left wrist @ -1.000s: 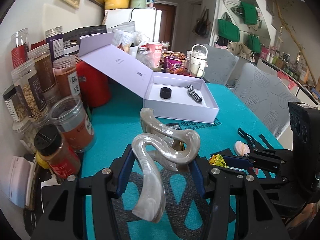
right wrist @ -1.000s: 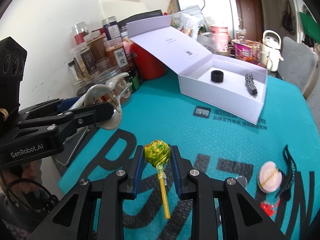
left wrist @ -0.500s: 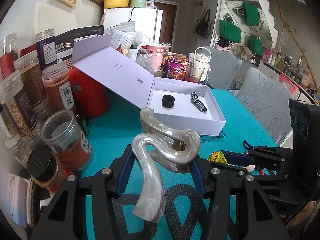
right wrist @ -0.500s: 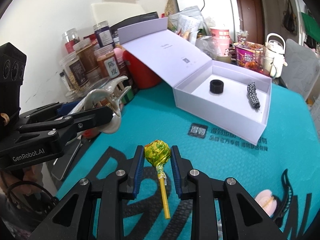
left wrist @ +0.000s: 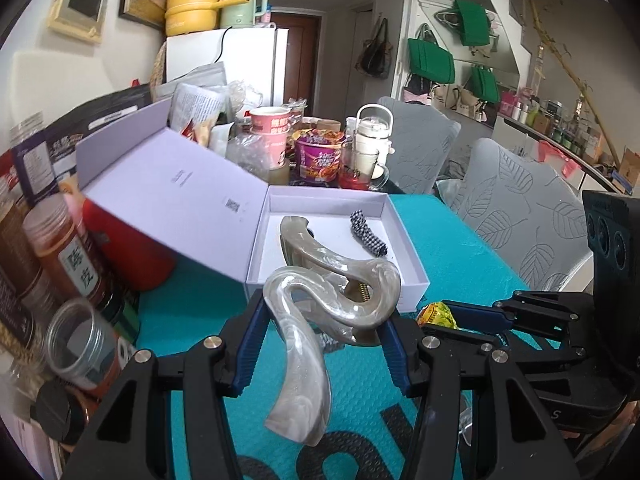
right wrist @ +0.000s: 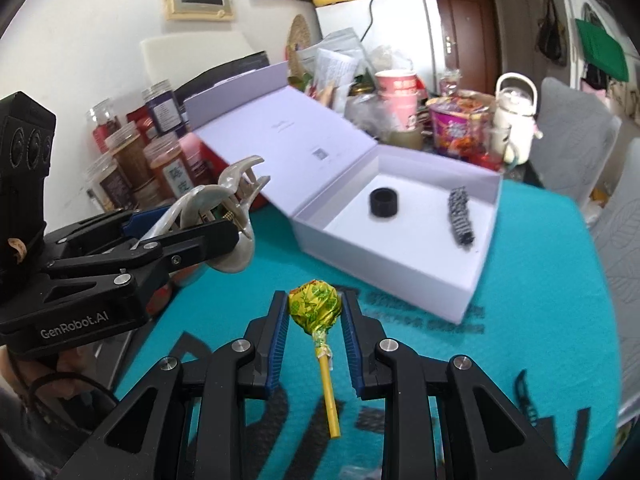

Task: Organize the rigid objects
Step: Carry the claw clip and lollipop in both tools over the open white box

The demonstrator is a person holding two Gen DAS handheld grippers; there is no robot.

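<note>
Carrying loads boxward: left claw point(left wrist: 320, 344) clamped on pearly hair clip point(left wrist: 320, 308), right claw point(right wrist: 315, 344) clamped on lollipop point(right wrist: 315, 306). Already inside white box point(right wrist: 404, 276): black ring point(right wrist: 384, 203), checkered band point(right wrist: 460, 216). Both unplaced.

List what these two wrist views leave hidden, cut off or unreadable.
- Left wrist view: the black ring in the white box is almost wholly hidden behind the hair clip held in the left claw.
- Left wrist view: the lollipop shows only part of its wrapper; the right claw hides the stick.
- Right wrist view: the print on the box lid is too small to read.
</note>
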